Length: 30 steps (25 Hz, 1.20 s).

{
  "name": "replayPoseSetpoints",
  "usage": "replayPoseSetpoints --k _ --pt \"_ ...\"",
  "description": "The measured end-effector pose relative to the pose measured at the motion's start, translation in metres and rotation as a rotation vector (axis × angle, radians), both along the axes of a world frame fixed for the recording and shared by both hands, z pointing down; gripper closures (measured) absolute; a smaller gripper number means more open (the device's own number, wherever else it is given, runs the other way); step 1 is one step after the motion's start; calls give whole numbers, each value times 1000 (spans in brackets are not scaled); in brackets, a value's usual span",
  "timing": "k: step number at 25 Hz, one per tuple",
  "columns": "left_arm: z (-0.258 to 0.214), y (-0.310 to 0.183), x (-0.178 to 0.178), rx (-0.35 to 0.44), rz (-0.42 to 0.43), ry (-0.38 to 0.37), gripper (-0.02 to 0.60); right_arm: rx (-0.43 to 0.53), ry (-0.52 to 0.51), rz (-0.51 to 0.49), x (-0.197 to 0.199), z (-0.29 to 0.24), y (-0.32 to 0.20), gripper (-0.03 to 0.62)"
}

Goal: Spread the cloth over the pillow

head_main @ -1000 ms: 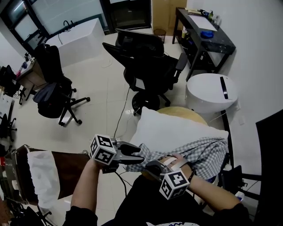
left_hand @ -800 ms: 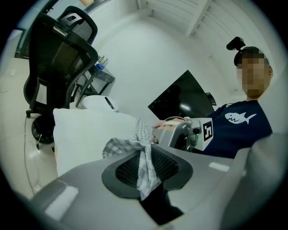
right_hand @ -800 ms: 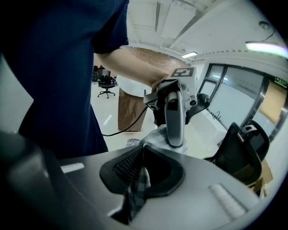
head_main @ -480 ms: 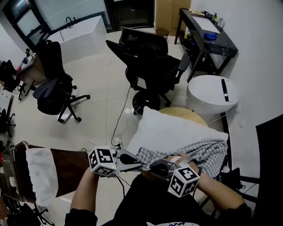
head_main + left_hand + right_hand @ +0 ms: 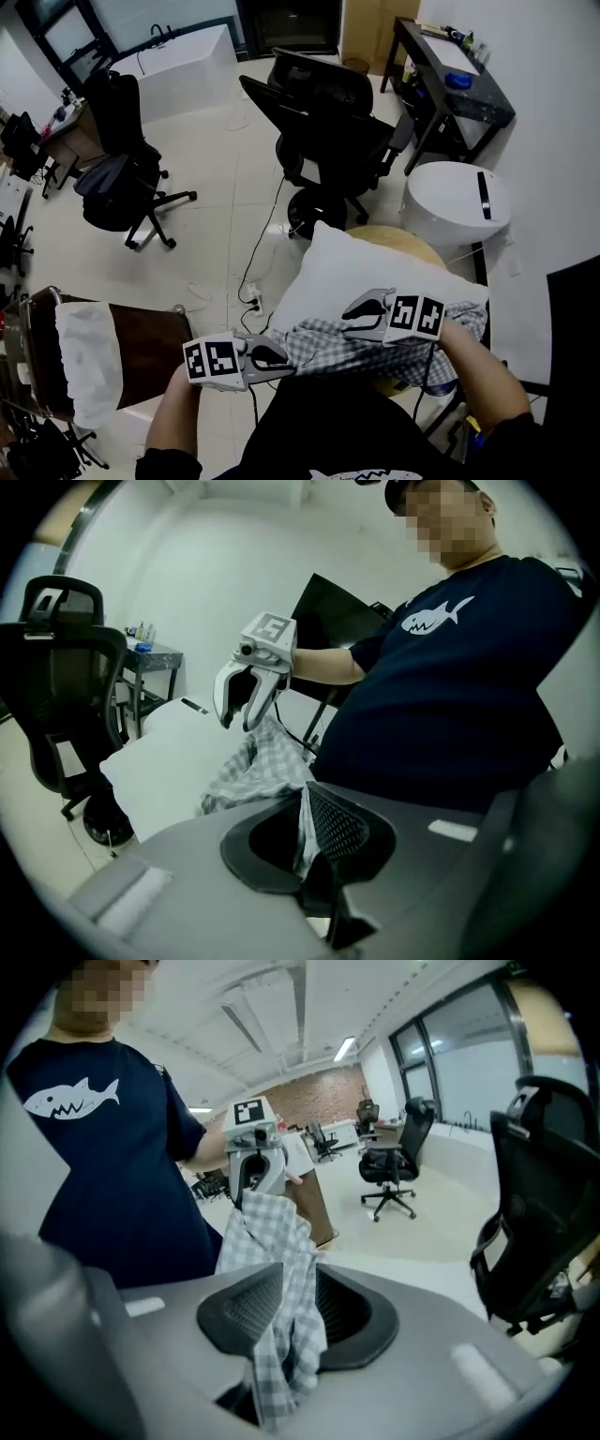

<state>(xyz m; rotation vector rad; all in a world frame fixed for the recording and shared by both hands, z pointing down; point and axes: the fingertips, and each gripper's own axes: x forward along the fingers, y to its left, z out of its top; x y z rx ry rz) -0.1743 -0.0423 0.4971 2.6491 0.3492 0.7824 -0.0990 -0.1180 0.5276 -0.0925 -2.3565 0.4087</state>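
Jaws on my left gripper (image 5: 302, 832) are clamped tight on a fold of the checked cloth (image 5: 328, 345); the left gripper view shows the fabric pinched thin between the two pads. On my right gripper (image 5: 292, 1312) the jaws have just been opening and now stand at a middling gap. The cloth hangs down between them, loose against one pad and clear of the other, so I read no grip on that side.

From the head view, the cloth lies crumpled in a narrow band along the near edge of the white pillow (image 5: 349, 267), stretched between the two grippers. The left gripper holds its end just off the pillow's near left corner, low and close to my body. The right gripper sits over the near edge toward the right corner, its marker cube facing up. Most of the pillow's top is bare, from the bunched cloth to the far edge.

The pillow rests on a round tan top (image 5: 398, 240), of which only a curved strip shows past the far right edge. Beyond it stands a black office chair (image 5: 328, 122).
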Motion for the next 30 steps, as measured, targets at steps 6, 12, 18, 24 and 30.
replayPoseSetpoints --k 6,12,18,24,30 --pt "7 8 -2 22 -8 -9 580 -163 58 -117 -24 33 35 453" --pt "4 16 -2 34 22 -6 580 -237 137 -112 -31 60 39 434" --pt "9 15 0 33 28 -16 580 -144 66 -151 -41 52 42 461" --pt "3 15 0 53 51 4 580 -244 26 -130 -50 49 47 448" --pt "1 15 3 65 62 0 580 -255 38 -152 -52 55 53 478"
